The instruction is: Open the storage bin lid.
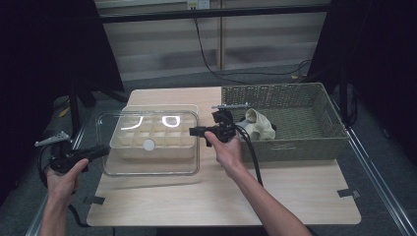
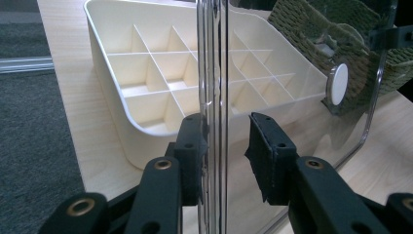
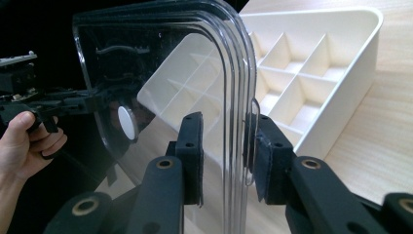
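Observation:
A clear plastic lid (image 1: 150,167) with a white round knob (image 1: 148,144) hangs flat just above a cream divided tray (image 1: 162,107) on the wooden table (image 1: 221,196). My left gripper (image 1: 104,151) holds the lid's left edge and my right gripper (image 1: 194,131) its right edge. In the left gripper view the lid's rim (image 2: 213,73) stands between the jaws of the left gripper (image 2: 226,146), with the tray (image 2: 146,73) behind it. In the right gripper view the right gripper (image 3: 224,146) grips the lid's rim (image 3: 238,73) beside the tray (image 3: 311,48).
A woven green basket (image 1: 295,147) stands at the table's back right, close behind my right hand. A beige cloth item (image 1: 258,125) lies in it. Bare tabletop runs along the front. Floor and dark frame posts surround the table.

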`<state>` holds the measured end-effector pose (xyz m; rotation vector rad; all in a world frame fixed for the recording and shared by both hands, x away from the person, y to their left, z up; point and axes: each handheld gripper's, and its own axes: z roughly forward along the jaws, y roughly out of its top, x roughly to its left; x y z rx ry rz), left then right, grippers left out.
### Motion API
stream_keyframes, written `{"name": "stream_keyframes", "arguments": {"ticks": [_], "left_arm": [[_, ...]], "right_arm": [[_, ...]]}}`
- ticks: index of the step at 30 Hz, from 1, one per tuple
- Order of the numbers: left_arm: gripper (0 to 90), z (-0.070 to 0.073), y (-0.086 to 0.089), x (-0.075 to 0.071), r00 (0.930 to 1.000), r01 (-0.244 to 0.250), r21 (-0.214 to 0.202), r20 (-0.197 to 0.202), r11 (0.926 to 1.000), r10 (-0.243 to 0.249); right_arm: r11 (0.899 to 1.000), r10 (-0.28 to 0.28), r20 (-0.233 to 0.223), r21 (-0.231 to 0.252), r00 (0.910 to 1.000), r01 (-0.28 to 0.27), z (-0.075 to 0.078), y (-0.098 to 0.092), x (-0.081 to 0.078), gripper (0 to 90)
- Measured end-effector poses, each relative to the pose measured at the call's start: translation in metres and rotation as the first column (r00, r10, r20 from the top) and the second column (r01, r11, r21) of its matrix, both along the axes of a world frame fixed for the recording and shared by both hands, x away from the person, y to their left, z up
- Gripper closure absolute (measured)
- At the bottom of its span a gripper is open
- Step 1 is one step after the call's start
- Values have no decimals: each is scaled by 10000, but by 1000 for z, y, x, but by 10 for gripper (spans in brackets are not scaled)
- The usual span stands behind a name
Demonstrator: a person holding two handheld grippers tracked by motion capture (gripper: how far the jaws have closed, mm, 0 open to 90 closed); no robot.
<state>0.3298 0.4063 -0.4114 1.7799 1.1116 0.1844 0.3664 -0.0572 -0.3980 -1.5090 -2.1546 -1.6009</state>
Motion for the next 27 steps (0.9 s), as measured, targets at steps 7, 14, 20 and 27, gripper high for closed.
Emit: {"name": "stream_keyframes", "arguments": {"ticks": [7, 14, 20, 27], "left_arm": [[671, -6, 4, -13, 10000, -26, -223, 2, 9997, 26], [675, -9, 6, -24, 9999, -118, -293, -47, 9995, 117], [672, -11, 7, -35, 9999, -117, -268, -75, 9996, 115], [670, -8, 7, -45, 9999, -94, -63, -86, 9999, 93]], "right_arm": [[9999, 137, 160, 37, 9998, -138, -2, 1, -13, 688], [9995, 303, 255, 49, 9992, -305, -2, 3, -25, 696], [9989, 461, 342, -18, 9984, -461, 0, 4, -35, 700], [9978, 648, 318, -121, 9974, -644, -1, 5, -46, 703]]}}
